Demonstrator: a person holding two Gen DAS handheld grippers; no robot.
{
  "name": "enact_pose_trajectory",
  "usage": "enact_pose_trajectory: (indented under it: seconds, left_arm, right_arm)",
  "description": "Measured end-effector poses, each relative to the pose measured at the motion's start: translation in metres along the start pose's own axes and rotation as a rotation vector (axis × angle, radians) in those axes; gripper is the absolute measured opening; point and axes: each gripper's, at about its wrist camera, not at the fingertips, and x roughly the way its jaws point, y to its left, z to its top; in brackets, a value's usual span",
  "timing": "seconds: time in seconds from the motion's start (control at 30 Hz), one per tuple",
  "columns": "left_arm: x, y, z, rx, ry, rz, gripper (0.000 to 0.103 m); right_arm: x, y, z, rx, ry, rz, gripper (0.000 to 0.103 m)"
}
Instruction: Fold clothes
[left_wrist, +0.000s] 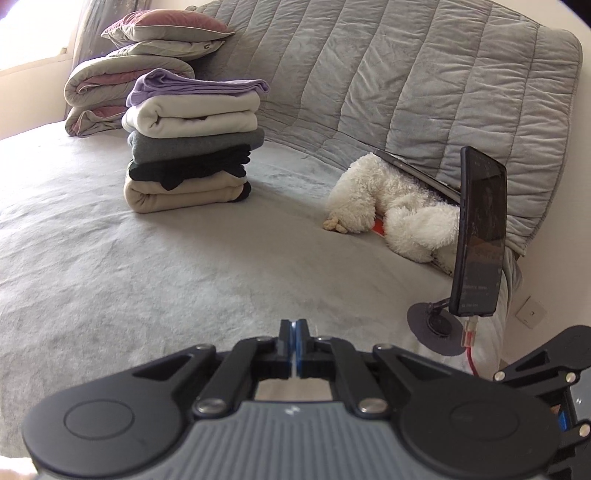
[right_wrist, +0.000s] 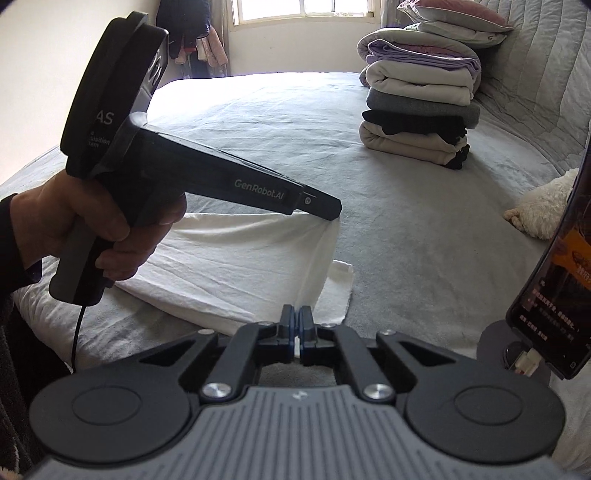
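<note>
Both tongs are clamped on the white garment (right_wrist: 236, 266), which lies partly folded on the bed (right_wrist: 406, 229). The left tongs (right_wrist: 330, 214) pinch its far corner; the right tongs (right_wrist: 297, 325) pinch the near edge, keeping the fold taut. A folded stack (right_wrist: 417, 110) sits far ahead-right.

A white garment (right_wrist: 236, 266) is seen on the pale grey bed (right_wrist: 406, 229); the folded stack (left_wrist: 192, 140) is layered lilac, cream, grey, black, beige.
</note>
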Motion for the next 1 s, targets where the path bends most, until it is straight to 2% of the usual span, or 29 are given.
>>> enact_pose_trajectory:
  seconds: [0.2, 0.33, 0.4, 0.43, 0.47, 0.5, 0.57, 0.6, 0.67, 0.73, 0.83, 1.0]
  left_arm:
    - [0.026, -0.005, -0.01, 0.014, 0.077, 0.01, 0.001]
    - [0.036, -0.004, -0.017, 0.003, 0.102, 0.018, 0.001]
    - [0.034, -0.001, -0.017, -0.018, 0.097, 0.022, 0.002]
    - [0.033, 0.001, -0.017, -0.03, 0.093, 0.024, 0.004]
    - [0.029, 0.004, -0.016, -0.045, 0.084, 0.028, 0.006]
    - [0.024, 0.007, -0.015, -0.063, 0.069, 0.033, 0.009]
    - [0.012, 0.017, -0.015, -0.095, 0.044, 0.054, 0.022]
    - [0.005, 0.022, -0.015, -0.11, 0.031, 0.066, 0.024]
    - [-0.009, 0.032, -0.016, -0.14, 0.007, 0.09, 0.029]
    - [-0.023, 0.042, -0.016, -0.17, -0.017, 0.114, 0.033]
    - [-0.039, 0.058, -0.022, -0.207, -0.032, 0.149, 0.036]
    - [-0.068, 0.078, -0.037, -0.232, -0.063, 0.258, 0.037]
  right_arm:
    - [0.015, -0.01, -0.006, 0.026, 0.08, -0.008, 0.001]
    - [0.02, -0.018, -0.008, 0.055, 0.101, 0.019, 0.002]
    - [0.022, -0.023, -0.007, 0.085, 0.105, 0.033, 0.005]
    - [0.022, -0.026, -0.006, 0.104, 0.101, 0.033, 0.012]
    - [0.022, -0.029, -0.005, 0.123, 0.097, 0.033, 0.016]
    - [0.022, -0.032, -0.004, 0.142, 0.092, 0.033, 0.016]
    - [0.021, -0.04, -0.003, 0.18, 0.08, 0.026, 0.017]
    - [0.021, -0.044, -0.002, 0.204, 0.077, 0.028, 0.019]
    - [0.022, -0.052, -0.001, 0.25, 0.068, 0.033, 0.035]
    - [0.023, -0.057, 0.0, 0.289, 0.054, 0.039, 0.042]
    - [0.027, -0.063, 0.004, 0.332, 0.035, 0.043, 0.042]
    - [0.038, -0.065, 0.01, 0.352, 0.015, 0.02, 0.042]
